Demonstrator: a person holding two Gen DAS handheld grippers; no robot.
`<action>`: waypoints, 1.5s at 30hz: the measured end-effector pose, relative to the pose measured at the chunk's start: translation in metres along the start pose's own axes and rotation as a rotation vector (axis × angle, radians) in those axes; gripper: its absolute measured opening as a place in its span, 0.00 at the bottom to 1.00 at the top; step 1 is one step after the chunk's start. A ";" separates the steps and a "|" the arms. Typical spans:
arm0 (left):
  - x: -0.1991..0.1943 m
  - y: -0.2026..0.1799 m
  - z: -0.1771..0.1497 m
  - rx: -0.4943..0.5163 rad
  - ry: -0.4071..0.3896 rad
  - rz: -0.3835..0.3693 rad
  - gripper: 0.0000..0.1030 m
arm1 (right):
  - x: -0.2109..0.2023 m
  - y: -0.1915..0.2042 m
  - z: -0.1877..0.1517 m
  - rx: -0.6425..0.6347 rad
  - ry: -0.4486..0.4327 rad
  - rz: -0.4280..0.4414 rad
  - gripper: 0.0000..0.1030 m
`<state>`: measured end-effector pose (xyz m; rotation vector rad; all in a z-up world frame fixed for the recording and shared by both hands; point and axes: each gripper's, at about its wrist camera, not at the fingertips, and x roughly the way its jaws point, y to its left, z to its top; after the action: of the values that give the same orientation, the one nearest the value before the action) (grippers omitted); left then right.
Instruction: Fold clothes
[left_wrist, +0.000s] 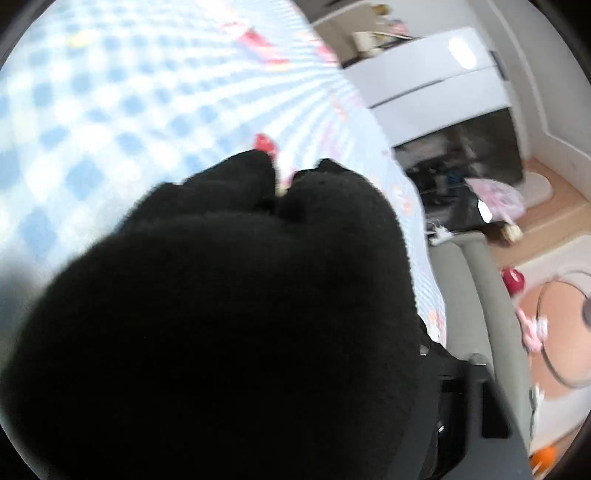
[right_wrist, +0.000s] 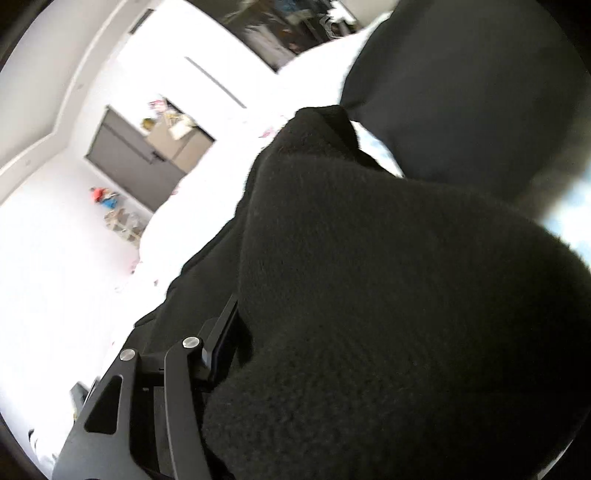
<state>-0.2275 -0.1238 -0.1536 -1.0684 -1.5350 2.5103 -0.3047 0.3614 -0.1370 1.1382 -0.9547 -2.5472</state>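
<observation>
- Left gripper (left_wrist: 284, 177): black fleece garment (left_wrist: 221, 314) draped over both fingers, hiding them; whether it clamps the cloth I cannot tell.
- Right gripper (right_wrist: 325, 122): likewise buried in the one black garment (right_wrist: 369, 295); grip unreadable, only its linkage (right_wrist: 147, 369) shows.
- The garment hangs over a blue-checked bedsheet (left_wrist: 110, 110).
- Beyond: one white cabinet (left_wrist: 424, 70), possibly one fan (left_wrist: 569, 332) on the floor.
</observation>
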 end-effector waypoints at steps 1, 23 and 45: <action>-0.005 -0.015 -0.003 0.075 -0.009 0.035 0.37 | 0.008 -0.001 0.001 0.006 0.034 -0.008 0.53; -0.095 -0.396 -0.117 0.902 -0.165 -0.239 0.27 | -0.272 0.051 0.122 -0.225 -0.426 0.152 0.19; 0.133 -0.263 -0.150 0.360 0.296 -0.044 0.71 | -0.398 -0.121 0.119 -0.018 -0.517 -0.416 0.64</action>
<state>-0.3326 0.1759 -0.0610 -1.2544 -0.9753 2.3401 -0.1077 0.6773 0.0847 0.7389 -0.8549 -3.2797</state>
